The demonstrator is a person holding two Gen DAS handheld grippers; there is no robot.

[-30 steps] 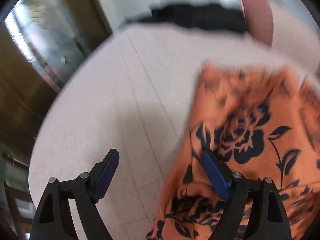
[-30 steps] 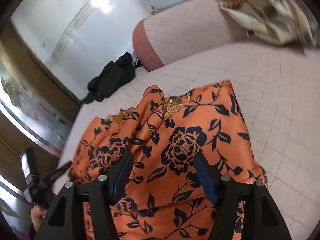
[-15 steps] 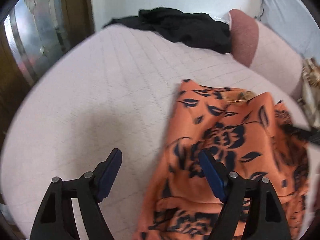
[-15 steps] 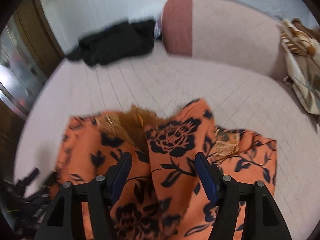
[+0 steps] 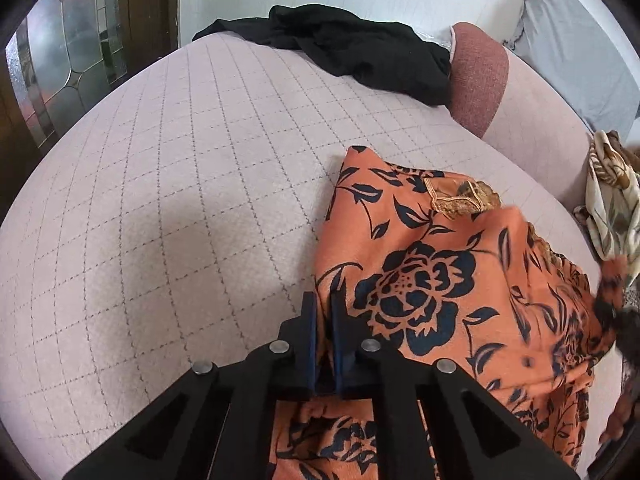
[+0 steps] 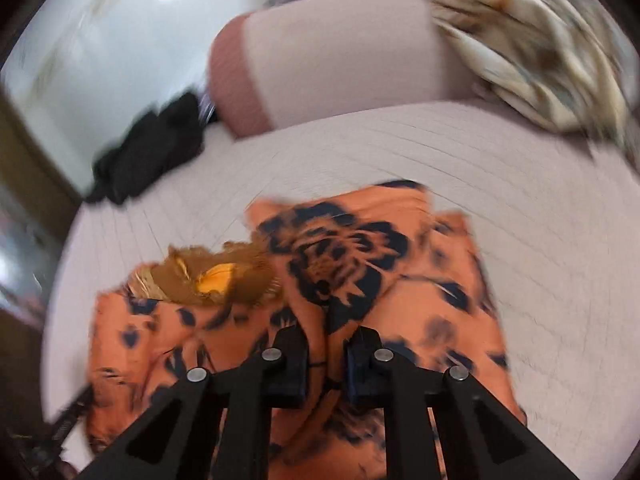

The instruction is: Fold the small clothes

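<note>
I see my left gripper (image 5: 324, 312) clamped on the orange floral garment (image 5: 440, 280), lower right of its frame; my right gripper (image 6: 326, 344) pinches a fold at lower centre on the quilted bed (image 5: 180, 200).

Both grippers, left (image 5: 323, 312) and right (image 6: 326, 344), are built of black angular struts, silver rivets and blue pads.

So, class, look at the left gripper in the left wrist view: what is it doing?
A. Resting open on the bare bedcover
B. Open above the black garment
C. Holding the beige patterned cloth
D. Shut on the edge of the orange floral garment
D: the left gripper has its blue pads pinched together on the near left edge of the orange floral garment.
</note>
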